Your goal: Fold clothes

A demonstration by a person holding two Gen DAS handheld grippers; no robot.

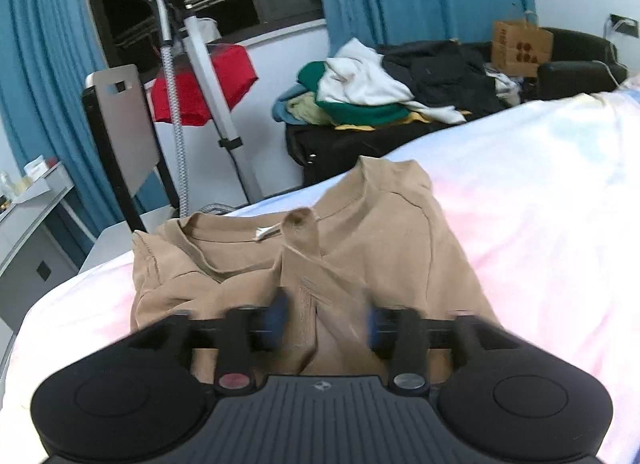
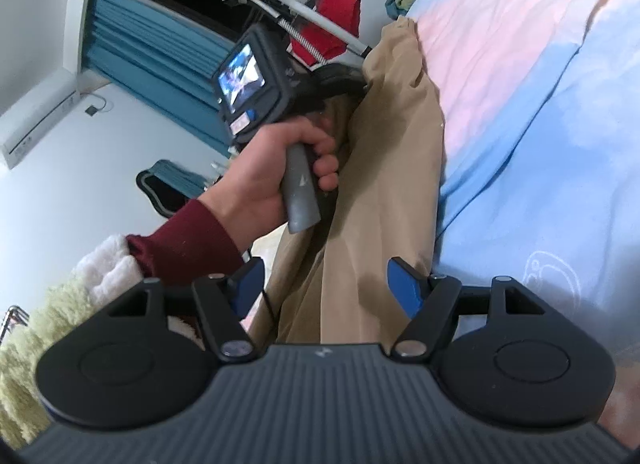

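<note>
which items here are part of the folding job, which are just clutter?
In the job:
tan shirt
bed sheet
left gripper
right gripper

Lying about:
clothes pile
garment steamer
paper bag
chair

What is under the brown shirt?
The brown shirt lies on a bed sheet with pink, white and blue patches, which shows all around it. Whatever is right beneath the cloth is covered, so I cannot see it.
</note>
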